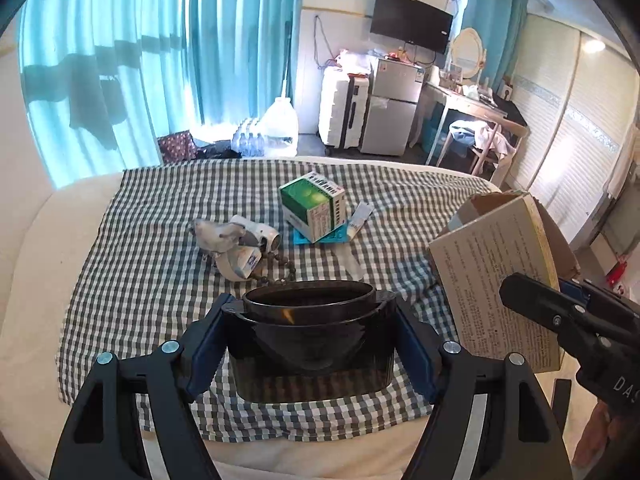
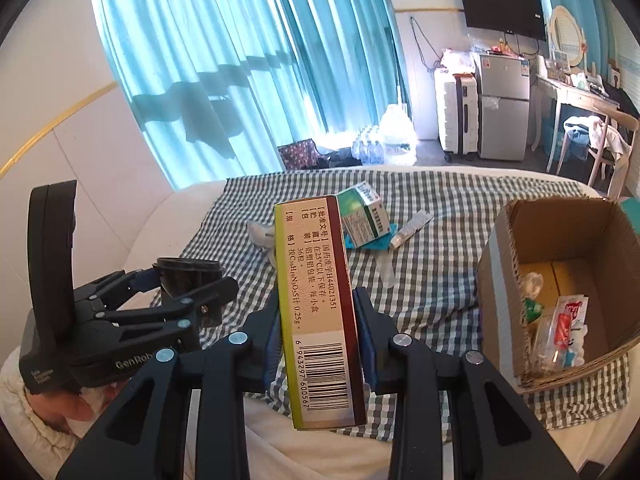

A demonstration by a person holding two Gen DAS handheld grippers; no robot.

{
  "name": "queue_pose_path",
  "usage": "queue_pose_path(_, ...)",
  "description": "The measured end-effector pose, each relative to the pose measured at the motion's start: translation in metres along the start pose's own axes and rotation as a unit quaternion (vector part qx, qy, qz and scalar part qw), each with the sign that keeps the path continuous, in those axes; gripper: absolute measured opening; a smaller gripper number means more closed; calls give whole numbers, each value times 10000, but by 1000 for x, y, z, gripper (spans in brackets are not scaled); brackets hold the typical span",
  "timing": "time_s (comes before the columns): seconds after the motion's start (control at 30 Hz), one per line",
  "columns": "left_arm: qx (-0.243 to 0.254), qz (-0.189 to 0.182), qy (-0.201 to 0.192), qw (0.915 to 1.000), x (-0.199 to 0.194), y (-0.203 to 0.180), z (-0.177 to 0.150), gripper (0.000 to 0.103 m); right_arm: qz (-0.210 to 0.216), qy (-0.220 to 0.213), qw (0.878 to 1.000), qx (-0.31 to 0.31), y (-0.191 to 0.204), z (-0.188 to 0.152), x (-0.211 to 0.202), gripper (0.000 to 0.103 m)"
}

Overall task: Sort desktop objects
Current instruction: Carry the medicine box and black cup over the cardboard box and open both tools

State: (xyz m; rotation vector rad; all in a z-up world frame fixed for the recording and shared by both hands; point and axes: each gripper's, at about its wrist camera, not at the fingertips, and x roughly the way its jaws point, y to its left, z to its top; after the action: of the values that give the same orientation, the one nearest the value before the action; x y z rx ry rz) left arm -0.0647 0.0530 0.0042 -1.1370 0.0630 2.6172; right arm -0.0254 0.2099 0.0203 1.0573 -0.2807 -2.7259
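Left hand-held gripper (image 1: 310, 344) clamps black jar (image 1: 310, 320); right (image 2: 320, 344) clamps medicine box (image 2: 320, 312).

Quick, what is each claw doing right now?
Left gripper: shut on the black jar.
Right gripper: shut on the flat medicine box.

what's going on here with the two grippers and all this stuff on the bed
A person is sorting items off a checked cloth. The left tongs are shut on a black jar; the right tongs grip a medicine box. A cardboard box to the right already holds small items. A green box and a tube remain on the cloth.
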Motion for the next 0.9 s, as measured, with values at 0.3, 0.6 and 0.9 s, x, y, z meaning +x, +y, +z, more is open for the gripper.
queue_pose_path(0.3, 366, -233, -170, 9989, 0, -49, 20, 78, -245, -188, 9995, 45, -25, 13, -21, 32)
queue_pose_path(0.6, 749, -668, -95, 9949, 25, -118, 37, 78, -709, -301, 9964, 357, -92, 22, -44, 32)
queue_pose_path(0.9, 1285, -1213, 5, 9843, 61, -205, 47, 78, -1267, -275, 9885, 782, -176, 25, -59, 32)
